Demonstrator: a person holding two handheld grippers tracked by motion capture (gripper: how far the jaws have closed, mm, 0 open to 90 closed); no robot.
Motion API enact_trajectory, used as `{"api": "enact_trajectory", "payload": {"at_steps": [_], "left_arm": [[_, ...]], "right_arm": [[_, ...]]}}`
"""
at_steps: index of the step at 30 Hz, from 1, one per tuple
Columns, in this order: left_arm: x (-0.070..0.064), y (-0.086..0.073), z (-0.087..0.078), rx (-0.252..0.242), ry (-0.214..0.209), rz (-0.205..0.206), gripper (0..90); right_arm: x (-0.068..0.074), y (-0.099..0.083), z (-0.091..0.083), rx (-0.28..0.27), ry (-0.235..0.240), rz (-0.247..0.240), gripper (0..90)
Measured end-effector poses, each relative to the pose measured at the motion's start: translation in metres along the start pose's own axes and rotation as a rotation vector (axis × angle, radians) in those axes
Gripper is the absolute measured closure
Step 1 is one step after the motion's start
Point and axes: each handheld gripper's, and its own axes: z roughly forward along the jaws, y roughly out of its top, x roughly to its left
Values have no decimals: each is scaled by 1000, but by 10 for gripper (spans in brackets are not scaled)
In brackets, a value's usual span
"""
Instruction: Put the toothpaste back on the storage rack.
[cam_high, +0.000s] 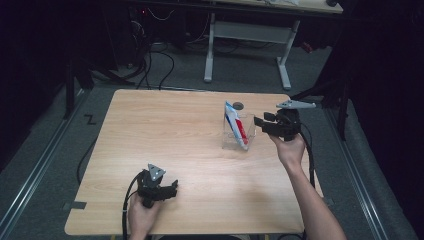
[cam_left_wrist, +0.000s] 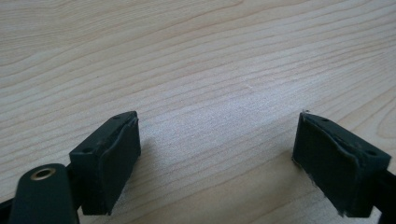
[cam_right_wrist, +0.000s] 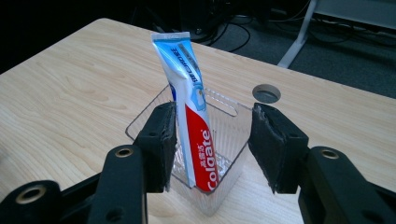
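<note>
A Colgate toothpaste tube (cam_right_wrist: 194, 126), blue, white and red, stands leaning inside a clear plastic bin (cam_right_wrist: 224, 140) on the wooden table (cam_high: 165, 135). In the high view the tube (cam_high: 236, 126) and bin (cam_high: 239, 137) sit right of the table's middle. My right gripper (cam_high: 258, 121) is just right of the bin, open, its jaws spread either side of the tube in the right gripper view (cam_right_wrist: 212, 140) without touching it. My left gripper (cam_high: 173, 187) rests low near the front left of the table, open, with bare wood between its jaws (cam_left_wrist: 217, 154).
A round cable hole (cam_right_wrist: 266, 93) lies in the tabletop just behind the bin. Beyond the table stand a white desk frame (cam_high: 247, 42) and cables on the grey floor. Metal rails (cam_high: 35, 165) run along both sides of the table.
</note>
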Motion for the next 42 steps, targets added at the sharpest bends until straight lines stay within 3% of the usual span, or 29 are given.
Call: {"api": "enact_trajectory", "payload": {"at_steps": [5,21,26,30,42], "left_arm": [[0,0,0,0,1,-1,152],[0,0,0,0,0,0,153],[0,0,0,0,1,0,152],[0,0,0,-1,0,-1,152],[0,0,0,-1,1,-1,153]], "right_arm": [[-2,-3,-4,-2,3,19,512],[10,-8,-29,-23,16,-13,506],[8,-13,-35,-30,22,1,506],[5,-19,-40,-6,-20,-23,497],[-4,-40,-55,-14,-16,18,496]]}}
